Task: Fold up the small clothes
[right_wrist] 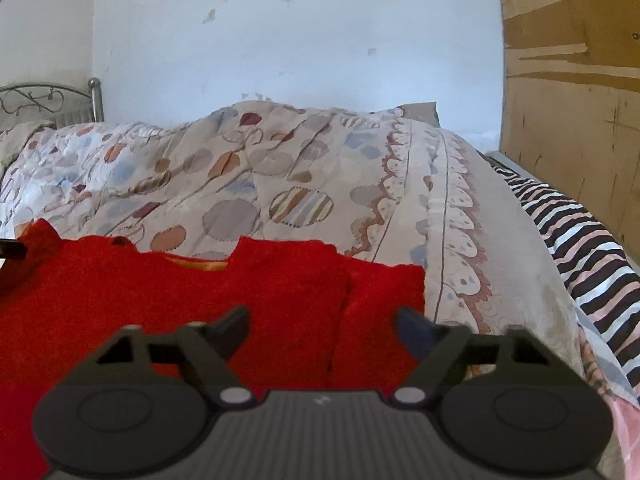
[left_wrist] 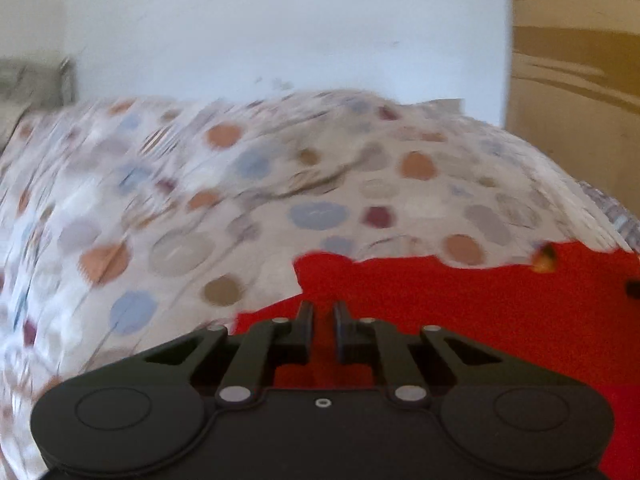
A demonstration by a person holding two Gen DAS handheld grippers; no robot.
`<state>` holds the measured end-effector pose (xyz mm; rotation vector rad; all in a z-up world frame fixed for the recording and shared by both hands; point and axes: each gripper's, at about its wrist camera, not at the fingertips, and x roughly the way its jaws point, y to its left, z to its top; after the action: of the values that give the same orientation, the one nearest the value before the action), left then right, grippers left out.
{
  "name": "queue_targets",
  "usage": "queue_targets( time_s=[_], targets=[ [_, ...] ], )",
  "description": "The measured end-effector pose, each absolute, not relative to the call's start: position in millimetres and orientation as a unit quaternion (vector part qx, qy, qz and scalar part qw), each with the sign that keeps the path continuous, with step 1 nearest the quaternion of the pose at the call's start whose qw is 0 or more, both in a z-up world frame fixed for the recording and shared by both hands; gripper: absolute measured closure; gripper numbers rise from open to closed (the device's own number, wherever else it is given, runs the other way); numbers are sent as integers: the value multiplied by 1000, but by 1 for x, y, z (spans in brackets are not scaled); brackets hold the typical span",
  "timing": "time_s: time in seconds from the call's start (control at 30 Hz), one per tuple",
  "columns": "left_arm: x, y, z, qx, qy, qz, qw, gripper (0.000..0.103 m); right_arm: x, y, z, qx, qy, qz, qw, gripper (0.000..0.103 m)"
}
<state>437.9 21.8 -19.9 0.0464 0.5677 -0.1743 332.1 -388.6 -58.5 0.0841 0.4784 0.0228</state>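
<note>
**Right wrist sees the whole red garment; left wrist sees only its edge**

Right wrist view is sharp: a red knitted garment [right_wrist: 200, 292] lies flat on a bedspread with coloured circles [right_wrist: 280, 184], its neckline showing an orange lining. The right gripper [right_wrist: 322, 330] hovers over the garment's right part with its jaws wide apart, nothing pressed between them. This view alone shows a black, pink and white striped cloth [right_wrist: 580, 232] at the bed's right side, a metal bed frame [right_wrist: 48, 98] at far left, a brown board [right_wrist: 572, 80] on the right, and a marked white wall [right_wrist: 300, 40].

Left wrist view is blurred. The left gripper [left_wrist: 322, 332] has its jaws drawn together over red fabric [left_wrist: 460, 300]; whether they pinch it cannot be told. No brand, label or writing can be read in either view.
</note>
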Motion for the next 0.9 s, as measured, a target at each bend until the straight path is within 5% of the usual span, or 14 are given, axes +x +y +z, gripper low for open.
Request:
queue_targets(
  time_s=[0.2, 0.37, 0.53, 0.67, 0.8, 0.83, 0.9],
  targets=[
    [452, 43, -39, 2, 321, -50, 946, 100, 333, -383, -66, 31, 244, 27, 969, 31],
    [426, 46, -22, -22, 265, -31, 964, 60, 320, -381, -56, 27, 203, 22, 979, 23],
    [400, 18, -7, 79, 198, -65, 975, 34, 327, -375, -55, -5, 210, 43, 977, 23],
    [407, -9, -19, 152, 206, -70, 964, 35, 338, -375, -54, -8, 215, 36, 976, 54],
    [430, -13, -37, 158, 269, -42, 949, 45, 350, -383, -59, 4, 248, 32, 968, 71],
    [432, -11, -40, 152, 278, -43, 948, 45, 352, -384, -62, -3, 260, 31, 965, 84],
    [429, -8, -39, 141, 273, -47, 950, 45, 352, -385, -62, -28, 265, 37, 963, 89]
  ],
)
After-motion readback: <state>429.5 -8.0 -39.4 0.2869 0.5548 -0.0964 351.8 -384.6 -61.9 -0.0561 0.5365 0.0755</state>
